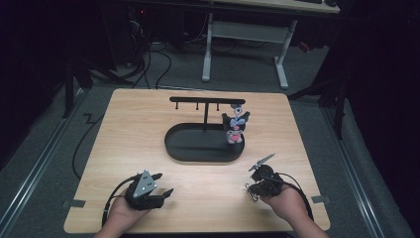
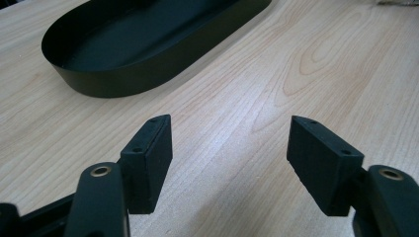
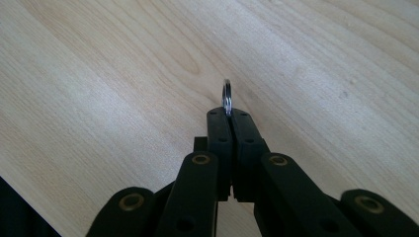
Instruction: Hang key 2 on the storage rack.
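Pinching a metal ring (image 3: pixel 227 98), perhaps a key ring, right gripper (image 3: pixel 230 114) jaws together; left gripper (image 2: pixel 230 158) jaws apart.

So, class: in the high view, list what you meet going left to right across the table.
Left gripper → black oval tray → toy figure → right gripper, shut on a metal ring.

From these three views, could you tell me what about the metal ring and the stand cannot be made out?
- Metal ring, right gripper view: pinched edge-on in the right gripper; its lower part is hidden between the pads.
- High view: what hangs beside the right gripper is too small to identify.
- Black tray, left gripper view: its far end is cut off by the top edge.
- Stand's pegs, high view: too small to tell their shape.
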{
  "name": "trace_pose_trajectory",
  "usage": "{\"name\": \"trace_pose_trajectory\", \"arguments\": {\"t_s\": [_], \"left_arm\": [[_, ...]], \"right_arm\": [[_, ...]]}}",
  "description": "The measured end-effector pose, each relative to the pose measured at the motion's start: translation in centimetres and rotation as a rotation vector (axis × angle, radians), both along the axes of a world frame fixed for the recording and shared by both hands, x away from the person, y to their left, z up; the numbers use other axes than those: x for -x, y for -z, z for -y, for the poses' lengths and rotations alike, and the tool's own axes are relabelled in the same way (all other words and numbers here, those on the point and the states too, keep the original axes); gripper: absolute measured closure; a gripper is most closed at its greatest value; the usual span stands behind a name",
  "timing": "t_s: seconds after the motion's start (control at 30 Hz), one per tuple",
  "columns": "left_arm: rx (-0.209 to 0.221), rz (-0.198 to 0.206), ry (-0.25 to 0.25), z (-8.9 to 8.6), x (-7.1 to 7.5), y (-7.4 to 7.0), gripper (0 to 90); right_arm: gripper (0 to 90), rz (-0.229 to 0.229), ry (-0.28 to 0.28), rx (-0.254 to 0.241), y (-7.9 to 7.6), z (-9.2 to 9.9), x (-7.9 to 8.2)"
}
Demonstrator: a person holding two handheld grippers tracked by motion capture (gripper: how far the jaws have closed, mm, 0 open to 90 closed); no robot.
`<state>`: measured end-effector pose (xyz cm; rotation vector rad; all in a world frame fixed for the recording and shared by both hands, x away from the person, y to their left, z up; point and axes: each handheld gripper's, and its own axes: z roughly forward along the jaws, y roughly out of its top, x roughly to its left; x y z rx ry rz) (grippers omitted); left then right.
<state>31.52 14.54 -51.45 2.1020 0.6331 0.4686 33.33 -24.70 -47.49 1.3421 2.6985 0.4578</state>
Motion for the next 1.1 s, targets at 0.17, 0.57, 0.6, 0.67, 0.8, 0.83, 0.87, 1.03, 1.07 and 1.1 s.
{"name": "trace_pose_trajectory", "arguments": {"t_s": [0.17, 0.57, 0.6, 0.67, 0.8, 0.83, 0.87, 1.03, 1.07, 1.1], "left_arm": [[0.007, 0.008, 0.001, 0.0, 0.1, -0.1, 35.0], [0.024, 0.021, -0.003, -0.1, 0.1, -0.2, 35.0], [0.034, 0.021, -0.005, -0.2, 0.1, -0.1, 35.0], [0.042, 0.022, -0.009, -0.3, 0.1, -0.2, 35.0], [0.049, 0.023, -0.012, -0.5, 0.0, -0.2, 35.0], [0.049, 0.023, -0.014, -0.5, 0.0, -0.2, 35.0], [0.052, 0.025, -0.016, -0.5, 0.0, -0.3, 35.0], [0.052, 0.025, -0.012, -0.4, 0.0, -0.3, 35.1], [0.052, 0.025, -0.012, -0.3, 0.0, -0.3, 35.1], [0.053, 0.025, -0.011, -0.3, 0.0, -0.3, 35.1]], "right_arm": [[89.3, 0.021, 0.007, -0.022, -0.8, 0.4, 0.3], [89.4, 0.075, 0.026, -0.073, -2.8, 1.3, 0.6], [89.4, 0.08, 0.026, -0.075, -2.9, 1.3, 0.6], [89.4, 0.093, 0.023, -0.082, -3.4, 1.4, 0.6], [89.4, 0.119, 0.034, -0.103, -4.3, 1.4, 0.4], [89.4, 0.126, 0.032, -0.106, -4.5, 1.3, 0.2], [89.4, 0.129, 0.035, -0.108, -4.6, 1.3, 0.2], [89.4, 0.139, 0.025, -0.112, -5.2, 0.9, -0.1], [89.4, 0.142, 0.017, -0.111, -5.2, 0.9, -0.1], [89.4, 0.14, 0.022, -0.113, -5.3, 0.8, -0.2]]}}
